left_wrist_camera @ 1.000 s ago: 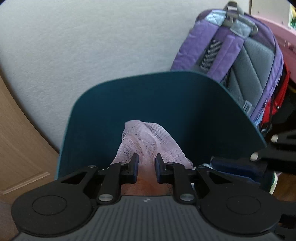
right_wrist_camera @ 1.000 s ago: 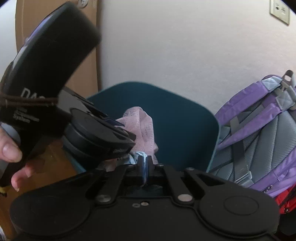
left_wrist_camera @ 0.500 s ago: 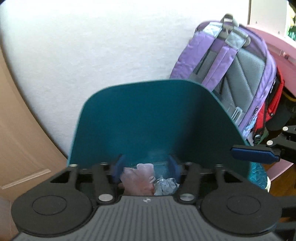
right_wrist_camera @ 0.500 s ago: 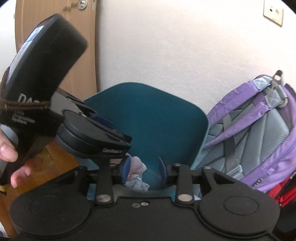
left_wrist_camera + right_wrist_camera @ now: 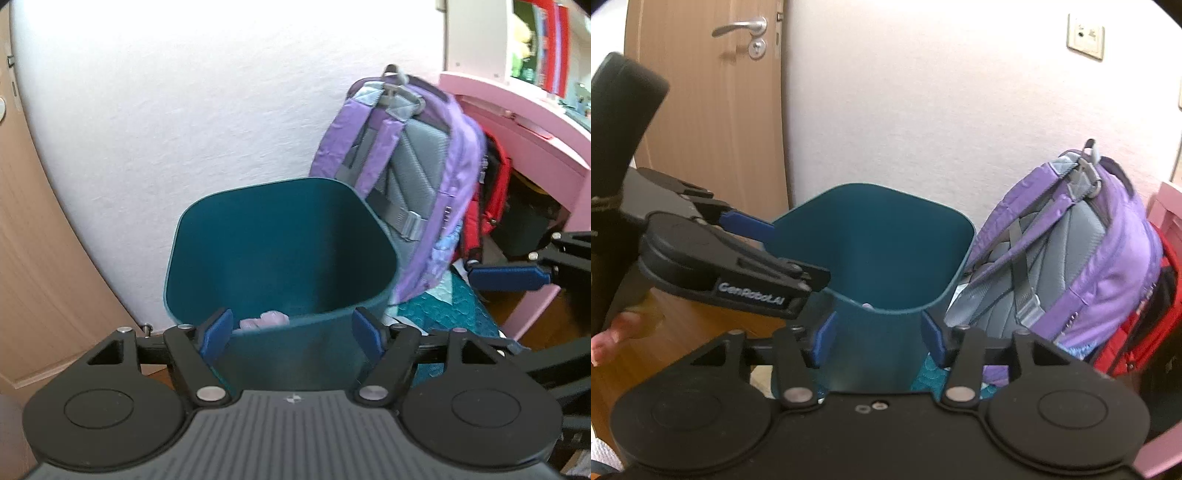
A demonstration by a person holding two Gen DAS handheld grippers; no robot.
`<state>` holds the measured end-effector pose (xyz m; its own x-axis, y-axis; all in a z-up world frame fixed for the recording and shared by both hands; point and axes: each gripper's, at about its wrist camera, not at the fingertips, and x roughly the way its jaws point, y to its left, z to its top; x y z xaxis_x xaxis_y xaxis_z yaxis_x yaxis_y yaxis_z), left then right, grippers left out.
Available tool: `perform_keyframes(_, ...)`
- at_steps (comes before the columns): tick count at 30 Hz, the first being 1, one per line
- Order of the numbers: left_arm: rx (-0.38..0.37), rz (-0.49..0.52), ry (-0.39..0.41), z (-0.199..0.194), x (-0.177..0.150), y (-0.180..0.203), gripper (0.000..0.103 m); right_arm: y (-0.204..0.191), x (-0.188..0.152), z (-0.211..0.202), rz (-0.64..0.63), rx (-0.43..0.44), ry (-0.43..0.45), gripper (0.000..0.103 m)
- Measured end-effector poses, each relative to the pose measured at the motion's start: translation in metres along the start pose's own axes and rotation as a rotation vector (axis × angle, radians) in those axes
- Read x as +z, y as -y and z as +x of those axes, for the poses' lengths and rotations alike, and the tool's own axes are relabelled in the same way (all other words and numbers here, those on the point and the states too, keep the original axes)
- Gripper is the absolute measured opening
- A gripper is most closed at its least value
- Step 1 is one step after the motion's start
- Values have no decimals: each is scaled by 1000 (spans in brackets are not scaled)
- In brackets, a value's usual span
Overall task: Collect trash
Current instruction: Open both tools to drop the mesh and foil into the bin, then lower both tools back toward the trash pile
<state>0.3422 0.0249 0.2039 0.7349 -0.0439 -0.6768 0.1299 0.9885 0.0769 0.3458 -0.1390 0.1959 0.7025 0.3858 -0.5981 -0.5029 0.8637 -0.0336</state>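
Teal bin (image 5: pixel 280 240) stands near the wall with pink trash (image 5: pixel 264 319) inside; left gripper (image 5: pixel 291 328) and right gripper (image 5: pixel 877 334) both gape empty

bin (image 5: pixel 280 236) was teal | trash (image 5: pixel 264 318) was pale pink | backpack (image 5: pixel 406 177) was purple with grey padding | bag (image 5: pixel 491 206) was red | desk (image 5: pixel 517 110) was pink | door (image 5: pixel 705 110) was tan wood | fingers (image 5: pixel 218 330) were blue-padded

Purple backpack (image 5: pixel 413 177) leans near pink desk (image 5: pixel 524 122), seemingly against wall.
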Motion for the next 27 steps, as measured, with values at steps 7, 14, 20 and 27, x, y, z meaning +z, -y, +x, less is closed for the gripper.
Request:
perform_keyframes(7,-35,11,-5,-38,-39,15,78,-5,-28,-35,43,15,37,74)
perform_keyframes(14,-59,-9,-19,-61,-92,25,79,-21,-70,-56,79,48,37,90)
perform_keyframes(20,-91,-35,-62,-58,-136,27,82,-29,-111,-57,130,66,17,101)
perform_keyframes(27,-141,-69,-187,-14,-184,27,83,-34,-170,-31,191,69,-61,103)
